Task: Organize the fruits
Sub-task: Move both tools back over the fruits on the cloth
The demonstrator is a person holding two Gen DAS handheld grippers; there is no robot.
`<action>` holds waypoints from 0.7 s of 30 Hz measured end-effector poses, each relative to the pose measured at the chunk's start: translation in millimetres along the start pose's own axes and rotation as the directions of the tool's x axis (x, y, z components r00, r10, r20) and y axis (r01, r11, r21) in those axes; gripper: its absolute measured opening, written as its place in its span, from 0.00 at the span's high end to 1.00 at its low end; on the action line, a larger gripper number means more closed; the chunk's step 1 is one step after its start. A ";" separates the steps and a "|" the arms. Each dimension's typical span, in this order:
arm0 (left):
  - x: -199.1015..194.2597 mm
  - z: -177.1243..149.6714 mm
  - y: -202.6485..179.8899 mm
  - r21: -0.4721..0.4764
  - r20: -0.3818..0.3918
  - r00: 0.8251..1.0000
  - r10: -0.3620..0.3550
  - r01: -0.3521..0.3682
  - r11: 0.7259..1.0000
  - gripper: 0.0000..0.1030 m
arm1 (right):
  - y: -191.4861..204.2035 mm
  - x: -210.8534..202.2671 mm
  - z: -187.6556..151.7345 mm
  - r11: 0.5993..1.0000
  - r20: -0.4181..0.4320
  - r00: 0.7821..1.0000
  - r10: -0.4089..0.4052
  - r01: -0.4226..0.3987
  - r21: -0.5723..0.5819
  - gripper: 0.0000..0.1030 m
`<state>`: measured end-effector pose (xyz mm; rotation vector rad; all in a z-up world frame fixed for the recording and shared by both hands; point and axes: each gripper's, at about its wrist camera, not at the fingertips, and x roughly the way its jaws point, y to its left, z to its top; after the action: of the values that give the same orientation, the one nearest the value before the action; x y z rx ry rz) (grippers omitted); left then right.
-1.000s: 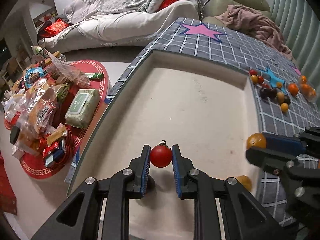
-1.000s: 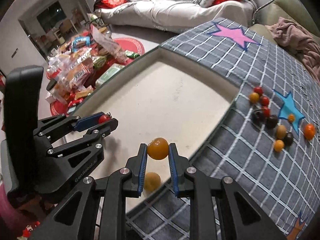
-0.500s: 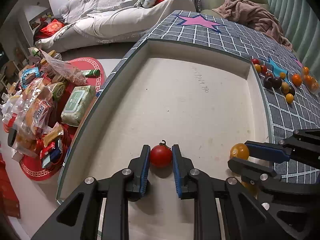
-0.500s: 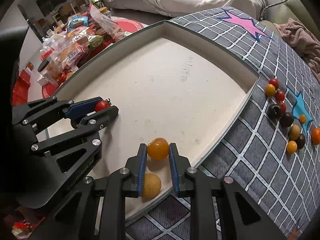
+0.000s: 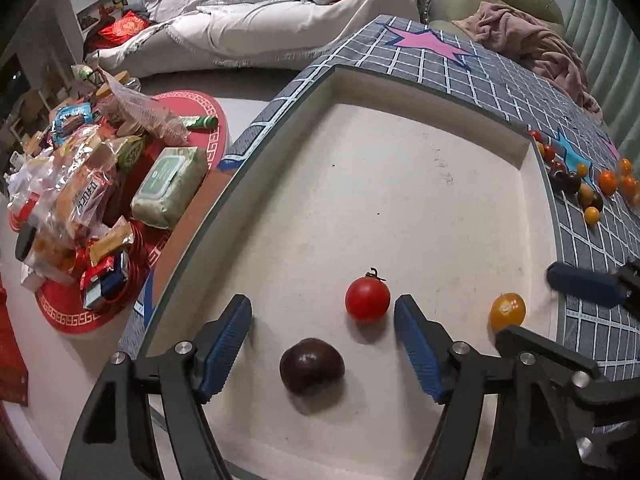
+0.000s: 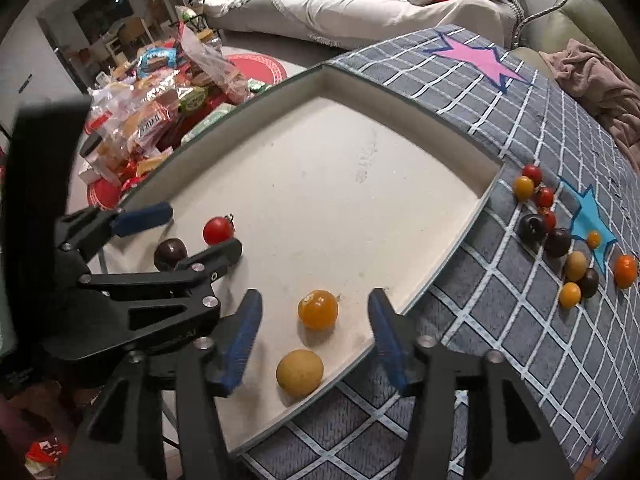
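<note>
**Q:** Red, orange, dark and pale yellow: which fruits lie in the tray, and where?

**A:** The red tomato (image 5: 367,298) sits on the tray (image 5: 400,200) floor between the pads of the left gripper (image 5: 322,344), nearer the right-hand pad but apparently clear of it. A dark tomato (image 5: 311,365) lies just in front of that gripper. The orange tomato (image 6: 317,309) rests between the pads of the right gripper (image 6: 314,344), with a pale yellow tomato (image 6: 299,373) just below it, beside the tray's near rim. The unsorted fruits (image 6: 560,240) remain on the checked cloth (image 6: 500,360), well apart from the tray.

**Q:** What is the state of each claw?

**A:** Both have just been opening. Each now stands spread apart, its fruit set down between the pads and not pressed by either.

**Q:** How is this release step done well?

**A:** By judgement: lift each gripper straight away along its own line, jaws wide, so no pad nudges a fruit. Round fruit rolls freely on a flat floor; a sideways brush could send the red one into the dark one, or the orange one into the yellow one. The two grippers stand close, so withdraw them without crossing. Then reach for the cloth, keeping like colours grouped.
</note>
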<state>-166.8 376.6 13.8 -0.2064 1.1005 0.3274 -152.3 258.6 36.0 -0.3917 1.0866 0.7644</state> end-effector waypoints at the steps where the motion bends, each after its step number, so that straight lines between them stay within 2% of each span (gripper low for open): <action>1: -1.9 0.3 -0.5 -0.006 -0.003 1.000 -0.008 0.008 1.000 0.27 | -0.5 -3.3 -0.5 1.000 0.009 1.000 0.000 0.000 0.000 0.23; 2: -3.4 0.9 -0.8 -0.010 -0.004 1.000 -0.008 0.008 1.000 0.27 | -1.9 -6.6 -0.8 1.000 0.017 1.000 -0.026 0.026 0.002 0.16; 4: -8.3 1.7 -4.1 -0.007 -0.001 1.000 -0.012 0.012 1.000 0.27 | -9.4 -14.8 -3.1 0.997 0.033 0.996 -0.078 0.077 0.015 0.15; 11: -31.4 6.4 -39.0 0.070 0.034 0.999 -0.036 0.033 0.997 0.27 | -62.1 -37.4 -20.6 0.985 0.053 0.993 -0.108 0.100 0.138 0.15; 21: -55.3 8.6 -120.4 0.217 0.049 0.994 -0.100 0.087 0.972 0.27 | -152.6 -55.6 -66.8 0.929 0.036 0.985 -0.170 0.148 0.339 0.15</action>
<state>-139.1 258.3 67.5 -0.0555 1.0546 0.1282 -98.8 91.6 45.6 -0.1606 1.0861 0.4327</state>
